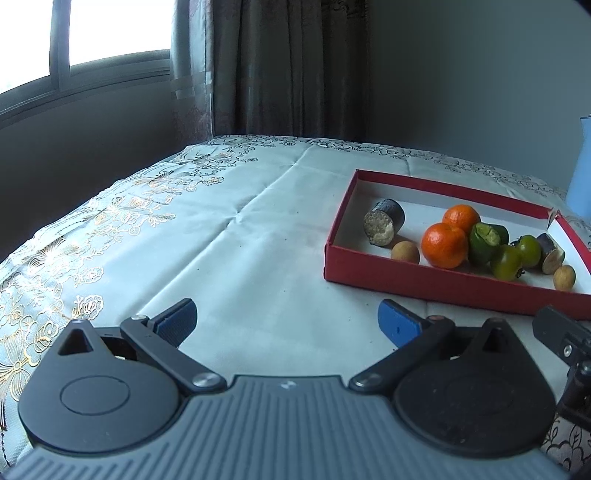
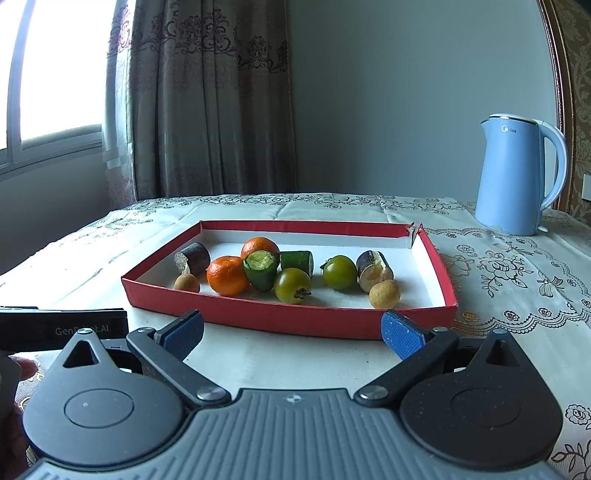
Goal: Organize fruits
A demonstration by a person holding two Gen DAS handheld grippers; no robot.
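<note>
A shallow red tray with a white floor lies on the tablecloth and holds the fruit. Inside are two oranges, two green tomato-like fruits, two green cut pieces, two dark sugarcane chunks and two small tan longans. My right gripper is open just in front of the tray's near wall, empty. My left gripper is open over bare cloth, left of the tray, holding nothing. The same oranges and a sugarcane chunk show in the left wrist view.
A light blue electric kettle stands at the back right of the table. Curtains and a window are behind the table. The white embroidered tablecloth covers everything. The other gripper's black body sits at the left edge.
</note>
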